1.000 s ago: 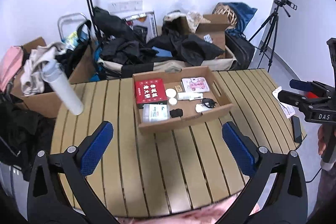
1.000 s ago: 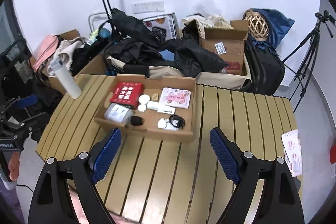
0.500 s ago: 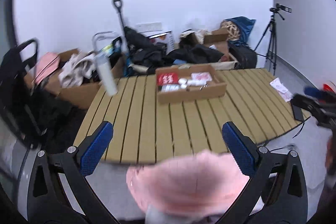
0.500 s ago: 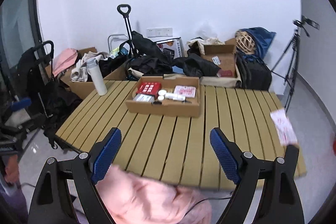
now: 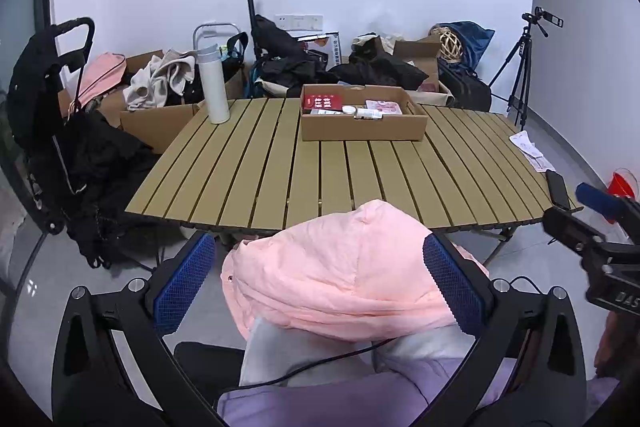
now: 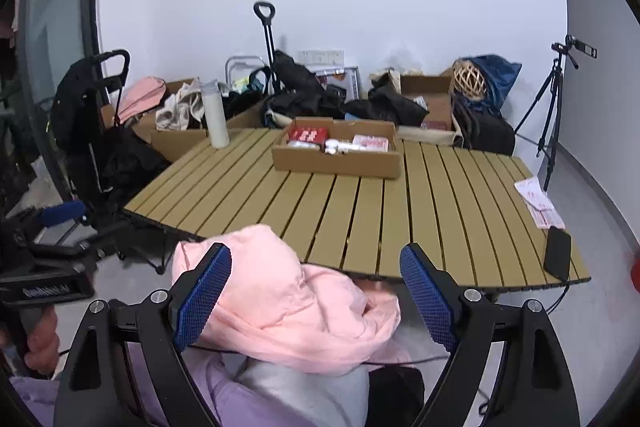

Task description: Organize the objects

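A shallow cardboard box sits at the far middle of the slatted table; it holds a red packet, a pink packet and small white items. A white bottle stands upright at the table's far left corner. My left gripper is open, back from the table's near edge. My right gripper is open as well. Under both lies a bunched pink garment on the person's lap; no pad presses on it.
A black phone and printed papers lie at the table's right edge. Boxes, bags and clothes crowd the floor behind. A tripod stands at the right. A black folded cart is at the left.
Both grippers have drawn back and down from over the table to beyond its near edge. The box now looks far away. The pink garment has come into view between the fingers.
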Tool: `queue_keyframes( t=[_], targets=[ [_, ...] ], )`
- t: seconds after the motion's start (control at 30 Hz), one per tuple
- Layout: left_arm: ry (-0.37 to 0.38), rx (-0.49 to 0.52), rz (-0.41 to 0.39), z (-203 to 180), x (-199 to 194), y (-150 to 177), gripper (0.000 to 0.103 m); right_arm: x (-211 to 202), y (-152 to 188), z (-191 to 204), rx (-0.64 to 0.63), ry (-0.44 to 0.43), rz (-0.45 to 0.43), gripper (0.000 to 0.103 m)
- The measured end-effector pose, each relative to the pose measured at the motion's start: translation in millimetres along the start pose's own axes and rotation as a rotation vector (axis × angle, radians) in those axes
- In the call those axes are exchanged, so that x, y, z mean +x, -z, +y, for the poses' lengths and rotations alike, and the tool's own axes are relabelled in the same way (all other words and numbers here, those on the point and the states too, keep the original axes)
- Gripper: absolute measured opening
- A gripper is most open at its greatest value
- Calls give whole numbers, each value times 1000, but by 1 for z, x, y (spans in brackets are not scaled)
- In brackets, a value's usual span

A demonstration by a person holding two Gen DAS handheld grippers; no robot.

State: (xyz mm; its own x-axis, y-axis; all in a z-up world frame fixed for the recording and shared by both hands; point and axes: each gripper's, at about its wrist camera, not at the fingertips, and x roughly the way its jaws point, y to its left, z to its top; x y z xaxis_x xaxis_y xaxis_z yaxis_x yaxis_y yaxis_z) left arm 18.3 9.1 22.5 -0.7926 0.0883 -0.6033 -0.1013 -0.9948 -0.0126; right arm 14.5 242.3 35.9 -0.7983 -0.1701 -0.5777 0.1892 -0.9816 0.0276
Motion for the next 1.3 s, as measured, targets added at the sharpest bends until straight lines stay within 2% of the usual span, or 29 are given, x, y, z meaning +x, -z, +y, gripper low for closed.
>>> queue_keyframes(
  t=[0.2,0.57,0.77,1.3],
  targets=[
    [-8,18,6,-3,-3,3,103,-3,0,-6,37,-23,-4,89],
    [-8,17,38,-1,3,1,103,2,1,-4,34,-5,7,89],
    [-59,41,43,-1,2,6,103,2,2,-3,27,-15,9,89],
    [-38,51,42,-5,-3,7,103,1,3,-3,37,-20,6,89]
  ],
)
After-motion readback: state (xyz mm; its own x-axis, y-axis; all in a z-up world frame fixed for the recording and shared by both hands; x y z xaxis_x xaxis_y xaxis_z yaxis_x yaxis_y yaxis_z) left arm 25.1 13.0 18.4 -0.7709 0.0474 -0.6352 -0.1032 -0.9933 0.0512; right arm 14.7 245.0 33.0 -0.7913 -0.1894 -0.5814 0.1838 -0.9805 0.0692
